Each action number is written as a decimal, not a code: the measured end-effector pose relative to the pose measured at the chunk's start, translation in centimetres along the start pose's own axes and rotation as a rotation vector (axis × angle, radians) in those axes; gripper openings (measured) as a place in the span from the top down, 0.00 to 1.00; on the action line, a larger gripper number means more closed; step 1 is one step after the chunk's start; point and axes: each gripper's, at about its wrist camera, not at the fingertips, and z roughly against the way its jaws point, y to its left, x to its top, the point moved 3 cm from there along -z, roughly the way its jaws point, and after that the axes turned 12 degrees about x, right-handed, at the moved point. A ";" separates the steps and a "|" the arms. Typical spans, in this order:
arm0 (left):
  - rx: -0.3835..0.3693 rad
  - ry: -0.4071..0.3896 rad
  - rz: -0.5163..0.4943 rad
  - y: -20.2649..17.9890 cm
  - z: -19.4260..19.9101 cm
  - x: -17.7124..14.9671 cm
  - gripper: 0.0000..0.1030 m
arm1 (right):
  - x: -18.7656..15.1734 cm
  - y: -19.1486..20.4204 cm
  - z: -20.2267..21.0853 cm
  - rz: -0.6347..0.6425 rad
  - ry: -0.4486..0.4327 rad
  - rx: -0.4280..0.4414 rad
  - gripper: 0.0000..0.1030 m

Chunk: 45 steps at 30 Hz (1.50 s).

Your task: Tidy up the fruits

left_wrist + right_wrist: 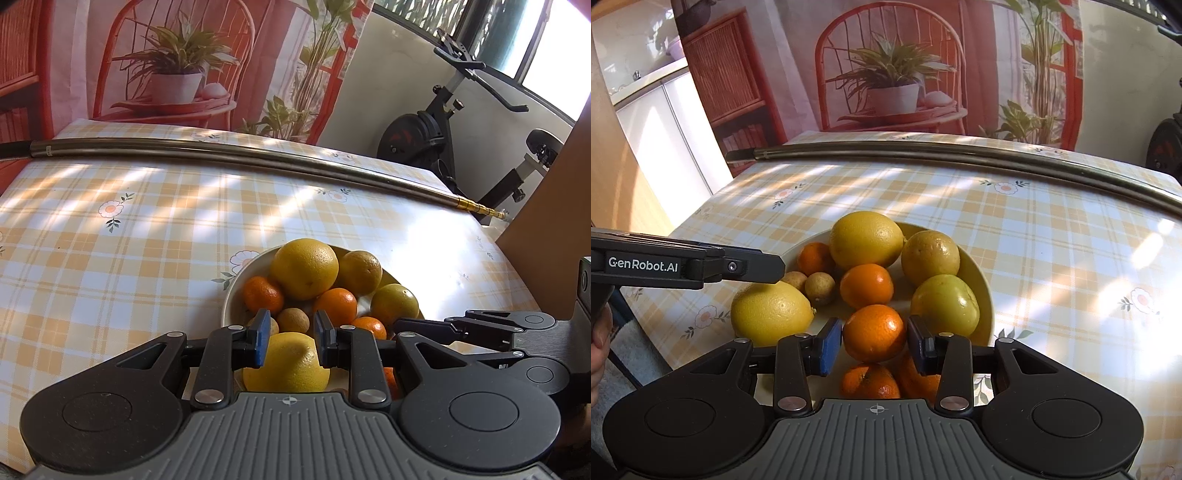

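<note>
Sunlight falls in stripes across a worktop [1052, 236] covered in a yellow checked cloth with small flowers, a long metal rod [229, 155] lying across its far side in front of a printed backdrop of a red chair and potted plant; an exercise bike [439, 136] stands by the window. Both grippers tilt down towards a pale bowl [979, 280] heaped with fruit. From the right wrist view, the left gripper [288, 341] reaches in from the left, a bare hand [600, 332] behind it, and its jaws are closed as far as they go over a large lemon [770, 312] that sits at the bowl's near left edge; whether the pads press on the lemon I cannot tell. The right gripper [874, 343] has its jaws set either side of an orange [874, 332], blue pads right against its skin, gripping it. In the bowl lie another big lemon [866, 240] at the back, two yellow-green fruits [943, 304] on the right, more oranges [866, 286] in the middle and front, and two small brown round fruits [820, 288] beside the near lemon.
</note>
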 end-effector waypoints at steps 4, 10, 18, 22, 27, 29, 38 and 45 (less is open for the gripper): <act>0.004 -0.007 0.002 0.1 0.3 0.1 0.74 | 0.0 -0.1 0.2 -0.009 0.002 0.001 0.66; 0.030 -0.042 -0.014 0.0 1.8 0.6 0.60 | 0.5 0.4 1.3 0.001 -0.026 -0.014 0.65; 0.047 -0.151 -0.033 -0.5 5.7 2.7 0.08 | 1.9 0.6 4.6 -0.017 -0.093 -0.058 0.45; 0.031 -0.191 -0.019 -0.8 7.8 3.8 0.00 | 2.7 0.7 6.7 -0.025 -0.142 -0.058 0.22; 0.096 -0.245 -0.058 -1.7 10.2 5.0 0.00 | 3.9 1.2 9.4 -0.028 -0.197 -0.037 0.00; 0.094 -0.283 -0.062 -1.9 11.4 5.6 0.00 | 4.5 1.3 10.6 -0.034 -0.221 -0.038 0.00; 0.085 -0.487 -0.064 -4.1 19.0 8.9 0.00 | 9.1 3.1 18.2 0.013 -0.393 -0.093 0.00; 0.090 -0.579 -0.085 -6.3 22.8 9.6 0.00 | 11.4 4.8 23.0 0.061 -0.490 -0.132 0.00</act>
